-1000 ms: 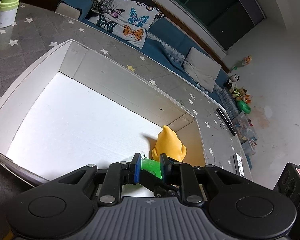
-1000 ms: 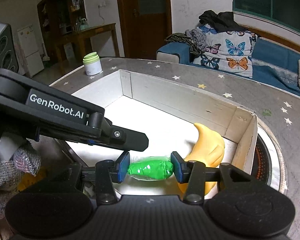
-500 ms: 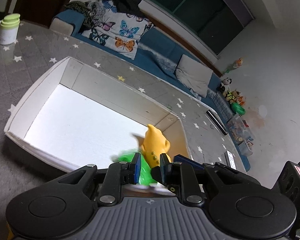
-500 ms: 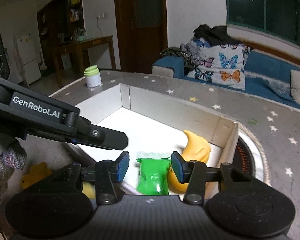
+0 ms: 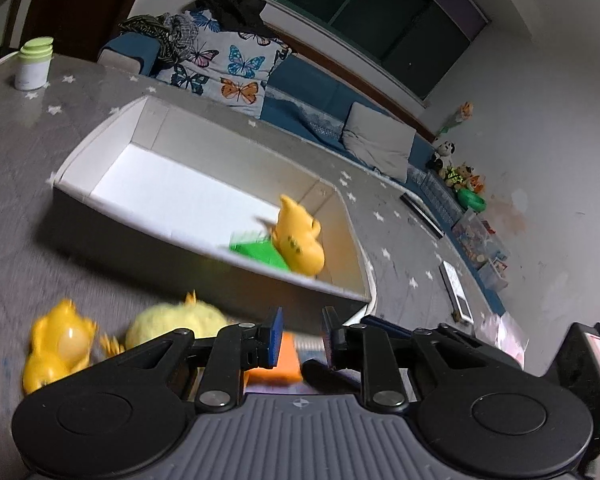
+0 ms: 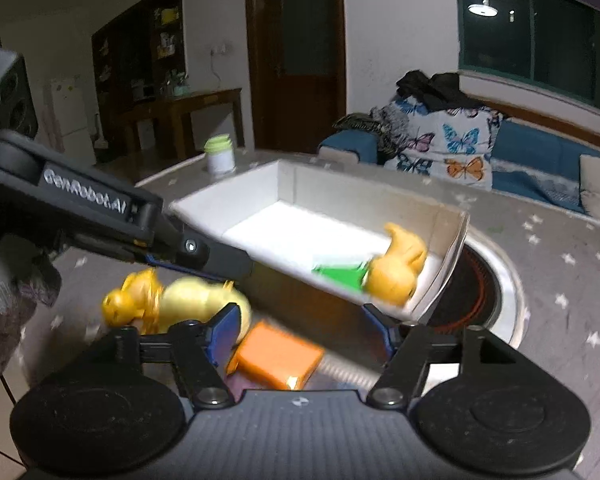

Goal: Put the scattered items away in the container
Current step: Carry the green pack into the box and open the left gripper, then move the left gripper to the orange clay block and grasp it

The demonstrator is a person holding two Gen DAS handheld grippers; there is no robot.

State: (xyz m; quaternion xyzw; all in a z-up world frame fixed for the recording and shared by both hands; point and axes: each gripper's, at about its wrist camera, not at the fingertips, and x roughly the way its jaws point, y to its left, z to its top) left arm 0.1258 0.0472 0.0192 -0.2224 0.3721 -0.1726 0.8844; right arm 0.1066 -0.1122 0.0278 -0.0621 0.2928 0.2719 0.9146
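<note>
You've dropped the green toy (image 6: 342, 276) into the white box (image 5: 112, 148), beside the orange toy (image 5: 300, 236); a second ago your right gripper (image 6: 300, 332) clamped it. Both grippers, left gripper (image 5: 302, 334) too, are opening, empty, pulled back over the star-patterned grey table (image 5: 404, 248). Sofa behind.

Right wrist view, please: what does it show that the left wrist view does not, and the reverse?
Only the right wrist view shows the left gripper from outside, a wooden table and a door. Only the left wrist view shows soft toys by the wall and a grey cushion. Both show the white box holding a green item and a yellow toy, with yellow toys and an orange block outside it.
</note>
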